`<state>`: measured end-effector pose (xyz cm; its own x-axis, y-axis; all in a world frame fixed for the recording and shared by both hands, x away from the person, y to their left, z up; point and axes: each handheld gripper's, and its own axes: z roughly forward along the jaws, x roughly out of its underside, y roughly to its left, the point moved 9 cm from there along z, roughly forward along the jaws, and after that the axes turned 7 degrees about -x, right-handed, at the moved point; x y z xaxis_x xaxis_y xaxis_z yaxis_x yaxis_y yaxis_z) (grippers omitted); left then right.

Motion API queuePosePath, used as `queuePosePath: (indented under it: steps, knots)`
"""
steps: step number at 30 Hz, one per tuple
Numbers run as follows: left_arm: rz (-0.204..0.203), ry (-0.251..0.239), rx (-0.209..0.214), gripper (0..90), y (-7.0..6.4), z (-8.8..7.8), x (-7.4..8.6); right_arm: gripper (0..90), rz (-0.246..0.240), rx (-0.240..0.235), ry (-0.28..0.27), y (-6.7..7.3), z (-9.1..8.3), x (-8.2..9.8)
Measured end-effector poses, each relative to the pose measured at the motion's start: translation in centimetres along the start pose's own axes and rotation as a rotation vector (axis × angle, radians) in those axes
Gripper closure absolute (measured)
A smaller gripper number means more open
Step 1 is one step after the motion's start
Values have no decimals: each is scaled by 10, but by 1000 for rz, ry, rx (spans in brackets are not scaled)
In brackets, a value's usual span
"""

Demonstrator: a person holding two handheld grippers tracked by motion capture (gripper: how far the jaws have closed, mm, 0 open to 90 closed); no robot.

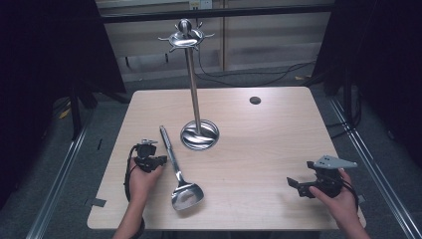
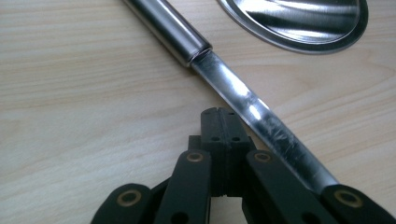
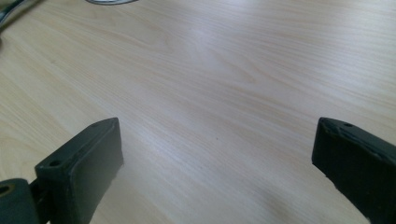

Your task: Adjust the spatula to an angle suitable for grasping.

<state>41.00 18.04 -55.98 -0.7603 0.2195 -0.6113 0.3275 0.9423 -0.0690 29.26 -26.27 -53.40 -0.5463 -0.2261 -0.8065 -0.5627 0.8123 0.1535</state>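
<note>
Steel spatula (image 1: 175, 164): rigid, slick, blade-heavy; you grip round handle near flat neck. Left gripper (image 2: 219, 114) closed, empty, beside it; right gripper (image 3: 215, 154) wide open.

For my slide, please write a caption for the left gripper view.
Shut left gripper beside a steel spatula lying on the wooden table.

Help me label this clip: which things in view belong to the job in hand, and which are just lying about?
In the job:
spatula, lying flat
left gripper, shut, beside its handle
hook stand, upright, hooks bare

Lying about:
right gripper, open over bare table
hole in the table
cables on the floor
</note>
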Motion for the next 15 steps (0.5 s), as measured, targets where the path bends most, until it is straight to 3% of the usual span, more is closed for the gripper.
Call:
queuePosePath:
  steps: [5, 7, 15]
  knots:
    - [17, 4, -19, 900, -2, 6, -4, 14, 21, 16, -13, -4, -11, 5]
    - [-5, -5, 0, 900, -4, 8, -6, 14, 26, 20, -13, -4, -13, 6]
    - [0, -7, 10, 890, -5, 14, -12, 13, 32, 36, -12, -6, -20, 12]
